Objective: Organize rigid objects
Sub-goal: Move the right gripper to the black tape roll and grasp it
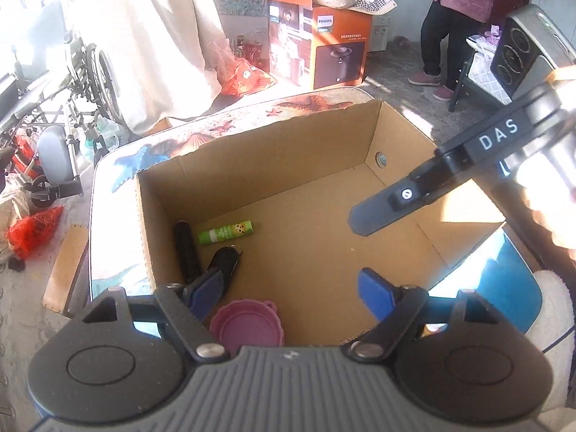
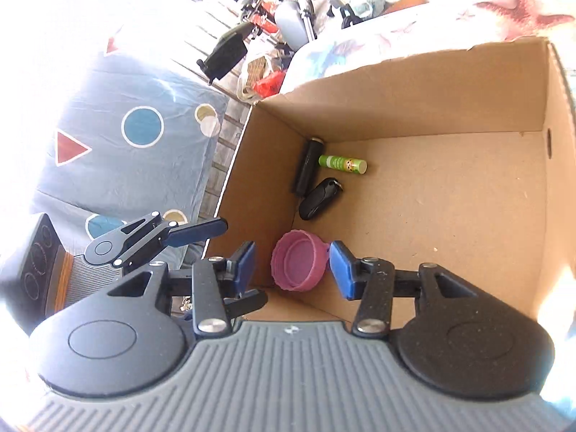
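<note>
An open cardboard box (image 1: 360, 136) (image 2: 414, 82) holds a pink lid (image 1: 248, 324) (image 2: 298, 264), a green tube (image 1: 226, 232) (image 2: 342, 163), a black cylinder (image 1: 185, 248) (image 2: 306, 167) and a black key fob (image 1: 225, 259) (image 2: 318, 199), all near one wall. My left gripper (image 1: 288, 293) is open and empty, above the box's near edge over the lid. My right gripper (image 2: 293, 268) is open and empty, its fingers either side of the pink lid but above it. The right gripper also shows in the left wrist view (image 1: 396, 205), over the box.
The box stands on a table with a sea-creature cloth (image 1: 151, 151). A wheelchair (image 1: 61, 82), red bags (image 1: 32, 230) and an orange Philips carton (image 1: 316, 43) stand around it. A person (image 1: 460, 18) stands at the back right. A patterned blue cloth (image 2: 126, 136) lies left of the box.
</note>
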Available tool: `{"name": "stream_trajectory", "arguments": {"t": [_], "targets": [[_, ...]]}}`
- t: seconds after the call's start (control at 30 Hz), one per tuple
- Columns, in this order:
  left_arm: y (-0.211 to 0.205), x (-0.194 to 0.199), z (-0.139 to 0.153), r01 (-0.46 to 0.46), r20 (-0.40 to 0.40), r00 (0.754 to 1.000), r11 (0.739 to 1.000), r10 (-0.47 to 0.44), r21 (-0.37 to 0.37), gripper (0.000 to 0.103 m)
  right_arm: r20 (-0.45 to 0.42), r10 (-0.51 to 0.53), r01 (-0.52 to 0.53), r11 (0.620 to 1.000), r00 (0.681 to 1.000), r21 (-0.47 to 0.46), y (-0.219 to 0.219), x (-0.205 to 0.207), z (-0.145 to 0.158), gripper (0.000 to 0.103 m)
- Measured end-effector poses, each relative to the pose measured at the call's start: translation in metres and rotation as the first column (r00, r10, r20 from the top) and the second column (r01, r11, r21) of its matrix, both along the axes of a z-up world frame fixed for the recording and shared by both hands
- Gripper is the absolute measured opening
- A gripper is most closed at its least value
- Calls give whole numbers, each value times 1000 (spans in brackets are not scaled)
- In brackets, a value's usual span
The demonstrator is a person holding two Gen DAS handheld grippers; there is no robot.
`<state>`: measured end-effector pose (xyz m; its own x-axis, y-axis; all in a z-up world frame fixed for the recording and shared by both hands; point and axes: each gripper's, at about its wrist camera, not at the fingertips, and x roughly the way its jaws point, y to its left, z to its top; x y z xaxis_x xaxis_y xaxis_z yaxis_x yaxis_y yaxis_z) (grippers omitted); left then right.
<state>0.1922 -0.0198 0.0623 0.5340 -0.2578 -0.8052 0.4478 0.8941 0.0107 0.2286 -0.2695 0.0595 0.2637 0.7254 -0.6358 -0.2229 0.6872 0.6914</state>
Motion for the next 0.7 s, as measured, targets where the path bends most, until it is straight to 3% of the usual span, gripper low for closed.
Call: {"name": "stream_trajectory", "arguments": {"t": [0.17, 0.3, 0.5, 0.7], "targets": [[11, -47, 16, -24, 72, 997, 995, 31, -92, 88, 173, -114, 113, 993, 978, 16, -57, -75, 34, 45], [17, -86, 12, -57, 92, 993, 989, 70, -137, 88, 259, -174, 172, 985, 950, 29, -73, -139, 33, 45], [25, -137, -17, -106, 60, 992, 985, 115, -133, 88, 241, -229, 220, 973, 943, 63, -55, -201, -16, 45], [28, -162, -59, -141, 3, 990, 987, 142, -74, 88, 208, -130, 138, 990, 969, -21, 1, -207, -60, 45]]}}
